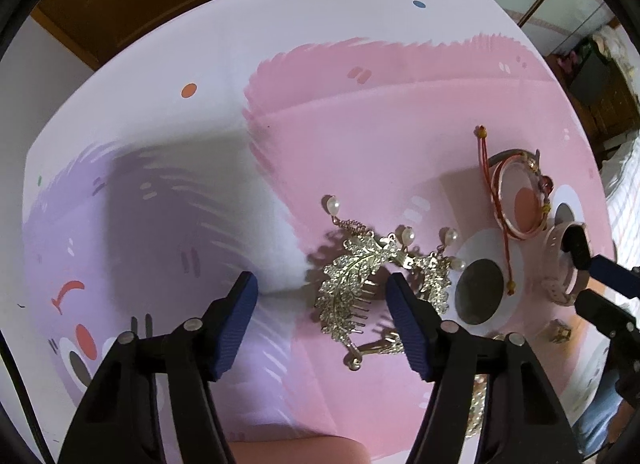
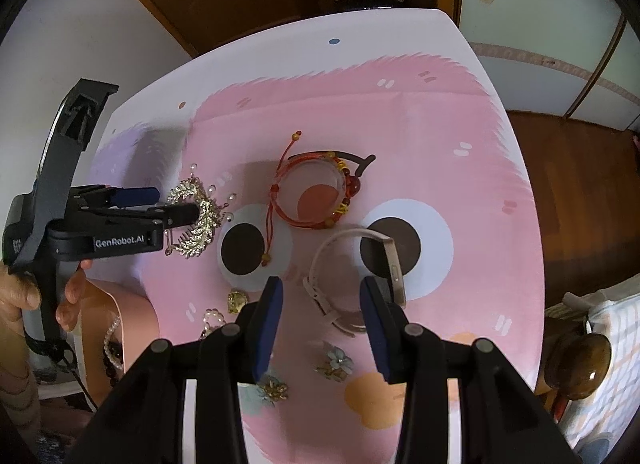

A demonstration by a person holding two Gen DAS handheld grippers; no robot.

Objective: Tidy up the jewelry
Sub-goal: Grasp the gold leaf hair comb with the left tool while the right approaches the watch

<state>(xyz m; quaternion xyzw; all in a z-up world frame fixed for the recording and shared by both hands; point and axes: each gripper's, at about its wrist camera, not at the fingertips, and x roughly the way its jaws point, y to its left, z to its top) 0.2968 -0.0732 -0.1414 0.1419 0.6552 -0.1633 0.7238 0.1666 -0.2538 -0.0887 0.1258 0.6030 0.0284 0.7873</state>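
A gold leaf-shaped hair comb with pearl drops [image 1: 354, 284] lies on the pink mat, just ahead of my open left gripper [image 1: 322, 290], partly between its fingers. It also shows in the right wrist view [image 2: 198, 219]. A red cord bracelet on a clear bangle [image 2: 316, 193] lies mid-mat. A beige watch [image 2: 356, 276] lies right in front of my open right gripper [image 2: 322, 296], its strap between the fingertips. In the left view the right gripper [image 1: 588, 276] hangs over the watch [image 1: 564, 264].
Two pale flower clips [image 2: 336, 362] and a small gold piece [image 2: 237, 301] lie near the right gripper. A pearl string [image 2: 112, 340] rests in a pink tray [image 2: 136, 316] at the left. The mat [image 2: 460, 123] ends at the table's far edge; a wooden cabinet stands beyond.
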